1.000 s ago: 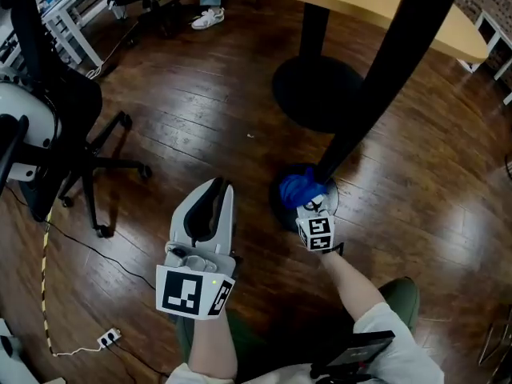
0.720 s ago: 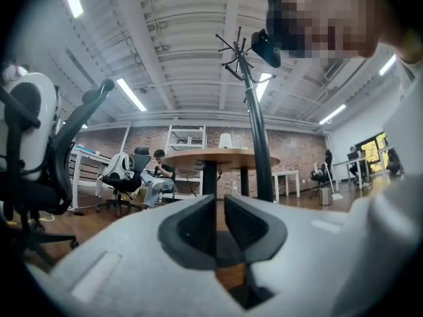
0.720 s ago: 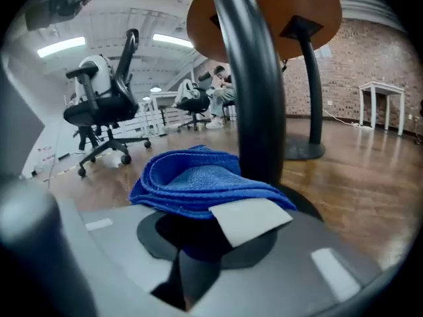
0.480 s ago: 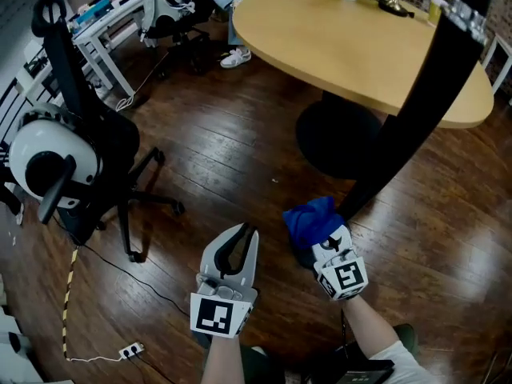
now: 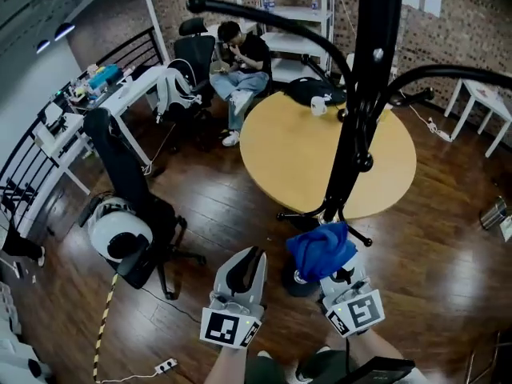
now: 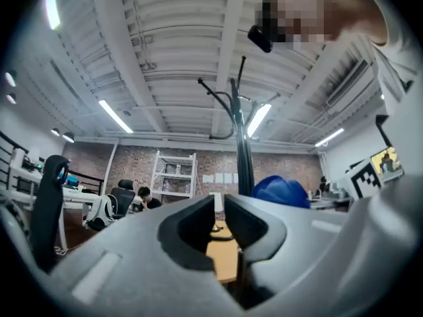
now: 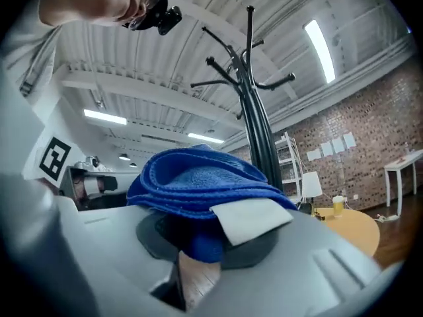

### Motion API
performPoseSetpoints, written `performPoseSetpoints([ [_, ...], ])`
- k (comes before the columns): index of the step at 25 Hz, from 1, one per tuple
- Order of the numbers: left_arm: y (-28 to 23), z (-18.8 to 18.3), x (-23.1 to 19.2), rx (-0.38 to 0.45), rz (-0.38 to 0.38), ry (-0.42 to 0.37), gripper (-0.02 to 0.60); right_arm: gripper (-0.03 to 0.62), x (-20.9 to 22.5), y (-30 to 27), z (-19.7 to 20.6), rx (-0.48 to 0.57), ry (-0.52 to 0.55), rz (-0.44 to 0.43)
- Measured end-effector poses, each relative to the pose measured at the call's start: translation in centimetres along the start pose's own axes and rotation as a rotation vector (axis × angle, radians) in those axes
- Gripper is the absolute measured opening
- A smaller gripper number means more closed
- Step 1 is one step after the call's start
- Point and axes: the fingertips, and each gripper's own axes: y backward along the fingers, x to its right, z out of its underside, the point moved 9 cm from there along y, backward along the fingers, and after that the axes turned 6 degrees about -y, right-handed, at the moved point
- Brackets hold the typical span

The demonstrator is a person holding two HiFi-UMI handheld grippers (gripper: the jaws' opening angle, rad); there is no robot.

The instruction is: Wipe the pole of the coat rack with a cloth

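The black coat rack pole [image 5: 364, 94] rises from the floor beside the round table, with curved arms at its top. My right gripper [image 5: 332, 266] is shut on a folded blue cloth [image 5: 320, 249], held at the pole's lower part. In the right gripper view the blue cloth [image 7: 198, 177], with its white label [image 7: 254, 218], bulges over the jaws of the right gripper [image 7: 198, 240], and the pole [image 7: 259, 127] stands just behind it. Contact between cloth and pole is hidden. My left gripper [image 5: 246, 261] hangs to the cloth's left, shut and holding nothing. The left gripper view shows the left gripper [image 6: 220, 209], the pole [image 6: 244, 147] and the cloth [image 6: 281, 190].
A round yellow table [image 5: 304, 150] with a cup stands behind the pole. A black office chair [image 5: 128, 206] is at the left, and a power strip [image 5: 164, 366] lies on the floor. A seated person [image 5: 240, 62], white desks [image 5: 120, 94] and shelving [image 5: 284, 6] fill the back.
The head view has swung up from the floor to the room. My right gripper has carried the cloth up from the pole's base. The left gripper has stayed alongside, still shut.
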Motion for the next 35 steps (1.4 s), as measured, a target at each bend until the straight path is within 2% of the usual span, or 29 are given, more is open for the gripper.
performPoseSetpoints([
  [4, -0.1, -10.2, 0.7, -0.004, 0.095, 0.011, 0.044, 0.098, -2.4, 2.6, -10.2, 0.001, 0.016, 0.022],
  [6, 0.5, -13.9, 1.1, 0.011, 0.105, -0.002, 0.044, 0.098, -3.4, 4.0, -13.6, 0.017, 0.047, 0.052],
  [9, 2.4, -17.4, 2.8, 0.026, 0.080, -0.025, 0.044, 0.098, -4.9, 7.3, -16.9, 0.040, 0.058, 0.078],
  [12, 4.7, -19.9, 6.2, 0.013, 0.078, -0.048, 0.052, 0.098, -6.5, 11.6, -20.1, 0.075, 0.088, 0.069],
  [14, 6.6, -21.5, 8.8, 0.003, 0.081, -0.066, 0.124, 0.098, -7.4, 14.6, -22.0, 0.088, 0.074, 0.060],
  [15, 7.9, -22.0, 10.1, 0.009, 0.080, -0.073, 0.133, 0.098, -7.9, 16.2, -22.8, 0.087, 0.073, 0.060],
  [22, 17.0, -26.0, 20.2, 0.041, 0.057, -0.023, 0.132, 0.098, -11.6, 28.7, -27.3, 0.098, 0.106, 0.015],
  [26, 21.6, -27.2, 25.0, 0.022, 0.045, -0.025, 0.132, 0.098, -13.1, 35.1, -28.5, 0.090, 0.097, 0.021],
  [31, 25.4, -28.6, 28.5, 0.006, 0.018, -0.047, 0.132, 0.098, -14.1, 40.2, -30.1, 0.087, 0.063, 0.043],
  [35, 27.2, -29.3, 29.5, 0.009, 0.003, -0.073, 0.132, 0.098, -15.3, 42.0, -30.4, 0.109, 0.068, 0.042],
])
